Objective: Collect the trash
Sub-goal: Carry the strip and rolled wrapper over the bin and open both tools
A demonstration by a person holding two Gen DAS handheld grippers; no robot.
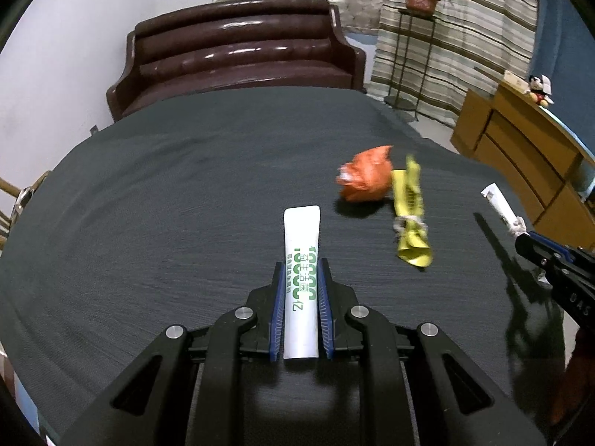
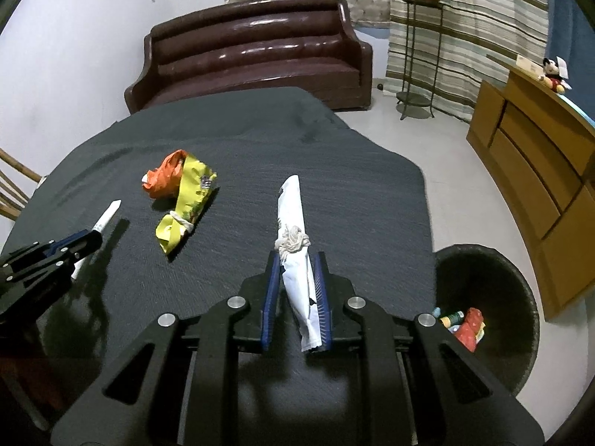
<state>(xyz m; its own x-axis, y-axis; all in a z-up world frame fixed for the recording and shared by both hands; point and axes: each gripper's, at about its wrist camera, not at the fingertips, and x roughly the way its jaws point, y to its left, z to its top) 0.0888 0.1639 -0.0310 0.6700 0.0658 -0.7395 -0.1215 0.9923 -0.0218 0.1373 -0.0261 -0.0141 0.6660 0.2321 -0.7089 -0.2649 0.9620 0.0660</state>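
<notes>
We had both tools loaded. Our left gripper (image 1: 301, 271) was clenched on a white sachet (image 1: 301, 245) that ran straight out ahead along its fingers, and our right gripper (image 2: 295, 264) was clamped on a white wrapper tied with string (image 2: 293, 223), likewise lying lengthwise between its pads and poking forward past the tips. The dark bin (image 2: 491, 260), already holding some trash, sat on the floor just to the right of and below the right gripper, off the edge of the cloth-covered table (image 2: 241, 141); we judged that hand much the nearer, so its wrapper should go in first. Ahead and to the left of the right gripper, an orange wrapper (image 2: 163, 178) touched a knotted yellow wrapper (image 2: 186, 204), both uncollected.
</notes>
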